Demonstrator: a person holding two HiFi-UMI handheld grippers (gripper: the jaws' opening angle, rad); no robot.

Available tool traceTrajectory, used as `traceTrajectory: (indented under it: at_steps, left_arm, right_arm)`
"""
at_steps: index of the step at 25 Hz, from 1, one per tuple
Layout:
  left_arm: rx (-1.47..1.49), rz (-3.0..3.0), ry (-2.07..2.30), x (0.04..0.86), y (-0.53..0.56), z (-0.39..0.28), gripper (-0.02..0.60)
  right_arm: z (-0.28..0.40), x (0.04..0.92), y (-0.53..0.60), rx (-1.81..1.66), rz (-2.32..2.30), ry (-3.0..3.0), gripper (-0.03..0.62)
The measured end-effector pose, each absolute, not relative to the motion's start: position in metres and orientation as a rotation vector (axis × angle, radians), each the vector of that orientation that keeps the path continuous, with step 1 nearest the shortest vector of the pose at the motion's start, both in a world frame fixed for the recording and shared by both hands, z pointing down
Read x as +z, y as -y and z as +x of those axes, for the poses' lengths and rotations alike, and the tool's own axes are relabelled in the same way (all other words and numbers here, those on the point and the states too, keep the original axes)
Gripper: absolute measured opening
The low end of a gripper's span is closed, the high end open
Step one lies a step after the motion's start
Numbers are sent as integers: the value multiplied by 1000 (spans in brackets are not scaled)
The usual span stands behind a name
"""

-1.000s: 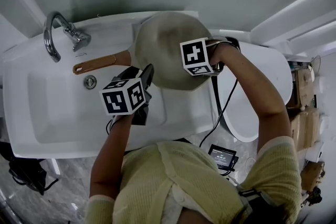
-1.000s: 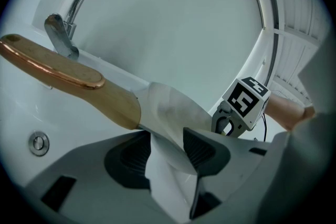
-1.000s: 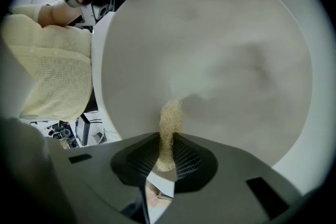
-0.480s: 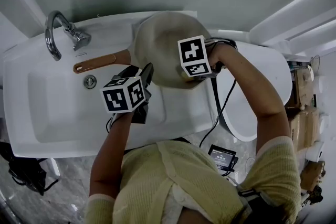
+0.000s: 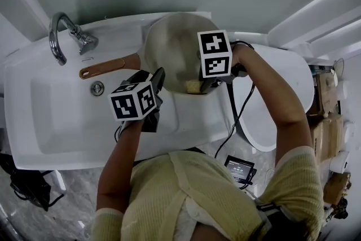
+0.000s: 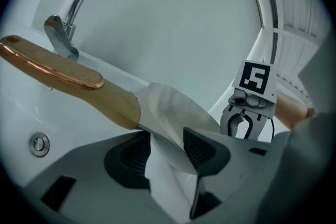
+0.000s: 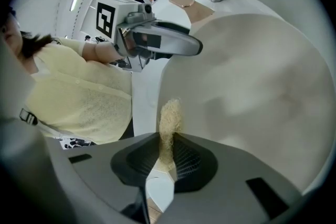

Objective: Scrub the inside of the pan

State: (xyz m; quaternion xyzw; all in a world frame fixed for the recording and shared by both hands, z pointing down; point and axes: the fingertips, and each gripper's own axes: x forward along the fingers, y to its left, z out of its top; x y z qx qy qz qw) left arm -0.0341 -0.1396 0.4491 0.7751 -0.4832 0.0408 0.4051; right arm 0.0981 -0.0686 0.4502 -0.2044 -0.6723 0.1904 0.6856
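Right gripper has tilted; pan handle points left.

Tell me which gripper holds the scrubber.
The right gripper: its jaws pinch the fibrous scrubber. The left gripper instead clamps the pan by its rim, beside the handle.

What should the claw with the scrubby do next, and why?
Probably sweep the scrubber across the inside of the pan: the right claw pinches it at the pan's near rim, and the left claw grips the pan by its handle end.

Bathroom: white washbasin, chrome faucet
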Motion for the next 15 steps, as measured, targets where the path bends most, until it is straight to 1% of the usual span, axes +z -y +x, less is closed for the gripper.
traceTrajectory:
  at_steps: [9, 15]
  left_arm:
    - [103, 1956, 1215, 450, 140, -34, 235]
    - [99, 1955, 1206, 450, 140, -35, 235]
  right_arm:
    - [82, 443, 64, 443, -461, 1656, 81]
    - [76, 441, 63, 452, -383, 1791, 81]
